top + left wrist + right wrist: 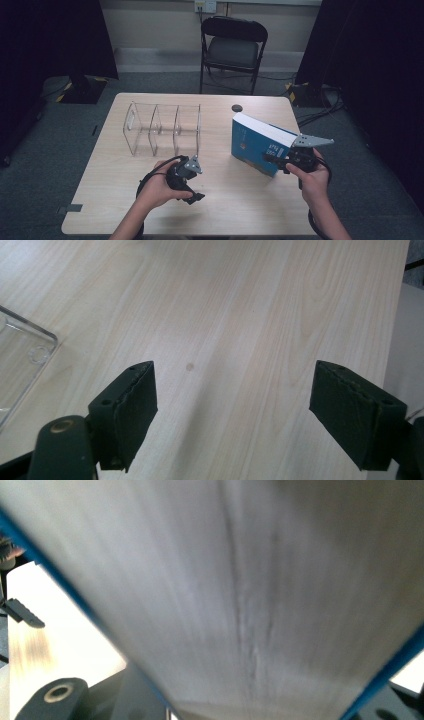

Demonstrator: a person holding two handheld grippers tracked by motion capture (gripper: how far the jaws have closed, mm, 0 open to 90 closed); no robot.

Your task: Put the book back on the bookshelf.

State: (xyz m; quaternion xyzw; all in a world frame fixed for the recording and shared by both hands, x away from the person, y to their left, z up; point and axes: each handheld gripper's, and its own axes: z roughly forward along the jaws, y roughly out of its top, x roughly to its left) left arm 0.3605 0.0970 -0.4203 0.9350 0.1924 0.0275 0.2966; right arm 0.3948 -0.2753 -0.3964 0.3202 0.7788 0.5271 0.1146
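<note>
Book grip, right of frame
Your right claw [272, 160] pinches the thick blue-covered book [252, 142] at its page edge; stiff and heavy, so hold deep. Left claw [192, 182] spread, empty.

Bare table [220, 210] runs along the frame's bottom and centre; the clear rack [162, 129] blocks upper left, the upright book [257, 143] centre right.

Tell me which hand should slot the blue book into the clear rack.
Right: its gripper already clamps the blue book. The left gripper hangs open over bare table beside the rack.
</note>
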